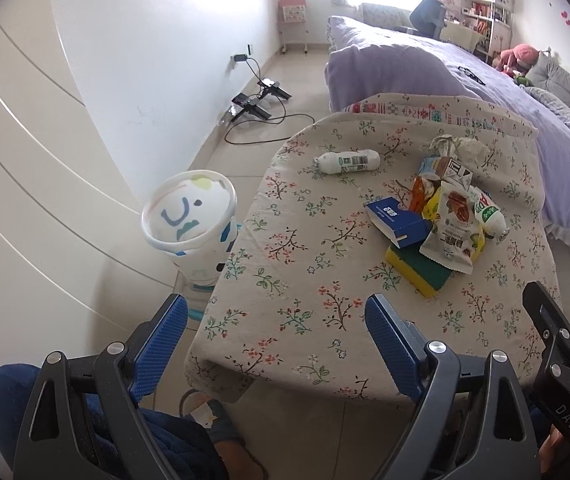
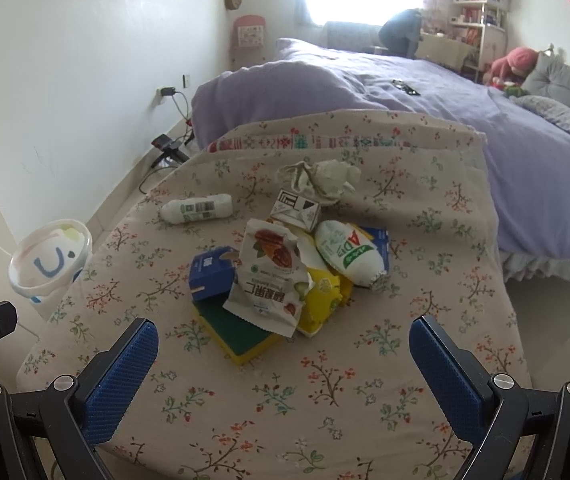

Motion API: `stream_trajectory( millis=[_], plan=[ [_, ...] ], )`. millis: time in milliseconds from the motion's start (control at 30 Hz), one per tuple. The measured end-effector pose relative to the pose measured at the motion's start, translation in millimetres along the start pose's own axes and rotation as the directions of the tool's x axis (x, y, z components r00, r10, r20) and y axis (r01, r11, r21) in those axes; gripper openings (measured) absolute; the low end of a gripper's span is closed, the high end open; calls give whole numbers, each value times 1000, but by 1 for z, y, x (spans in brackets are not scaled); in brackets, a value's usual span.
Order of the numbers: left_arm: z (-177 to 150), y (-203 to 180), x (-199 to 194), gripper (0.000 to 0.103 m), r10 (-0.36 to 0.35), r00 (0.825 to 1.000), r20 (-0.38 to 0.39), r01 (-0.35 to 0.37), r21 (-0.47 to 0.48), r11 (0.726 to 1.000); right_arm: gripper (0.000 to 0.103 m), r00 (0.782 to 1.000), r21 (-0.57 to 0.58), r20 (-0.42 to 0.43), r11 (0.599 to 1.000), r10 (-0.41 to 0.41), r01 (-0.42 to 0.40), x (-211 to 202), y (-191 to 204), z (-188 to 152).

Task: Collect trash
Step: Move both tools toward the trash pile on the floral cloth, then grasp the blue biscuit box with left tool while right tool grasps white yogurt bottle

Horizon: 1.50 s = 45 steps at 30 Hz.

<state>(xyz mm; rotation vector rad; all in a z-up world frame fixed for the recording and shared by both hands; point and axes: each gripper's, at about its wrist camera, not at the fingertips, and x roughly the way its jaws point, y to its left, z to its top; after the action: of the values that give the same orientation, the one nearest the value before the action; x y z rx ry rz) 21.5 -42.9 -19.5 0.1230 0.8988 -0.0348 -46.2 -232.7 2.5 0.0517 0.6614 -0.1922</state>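
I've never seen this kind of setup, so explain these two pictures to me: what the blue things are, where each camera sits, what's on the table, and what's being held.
No robot: a person holds a two-finger tool in each hand, with a camera on each looking forward. The blue fingers belong to the left gripper; the other picture shows the right gripper. Both are open, holding nothing. On the flowered table lie a white bottle, a snack bag, a blue box, a sponge and crumpled paper. A bin stands beside the table.

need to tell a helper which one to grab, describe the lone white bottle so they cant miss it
On the floral tablecloth, look left of the trash pile, toward the wall. The white bottle lies on its side there alone, showing a green label and barcode; the other white bottle rests in the pile.
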Motion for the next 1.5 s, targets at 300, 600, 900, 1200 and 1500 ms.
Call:
stream_trajectory(
  millis=[300,600,900,1200,1500],
  plan=[
    [30,-6,10,92,-29,999,-21,30,60,998,103,1000,-18,-9,1000,-11,11,10,-2,5],
    [98,-37,43,92,-187,976,-113,201,129,971,103,996,-67,-25,995,-82,80,38,-43,61],
    [114,-77,133,92,-376,877,-300,399,17,917,103,964,84,-241,992,115,-98,130,-95,109],
    [108,-66,206,90,-566,755,-331,460,-348,817,102,896,335,-358,932,262,-139,188,-131,84],
    [97,-86,249,79,-627,683,-374,446,-467,764,88,842,465,-438,881,316,-89,223,-143,68]
  ],
)
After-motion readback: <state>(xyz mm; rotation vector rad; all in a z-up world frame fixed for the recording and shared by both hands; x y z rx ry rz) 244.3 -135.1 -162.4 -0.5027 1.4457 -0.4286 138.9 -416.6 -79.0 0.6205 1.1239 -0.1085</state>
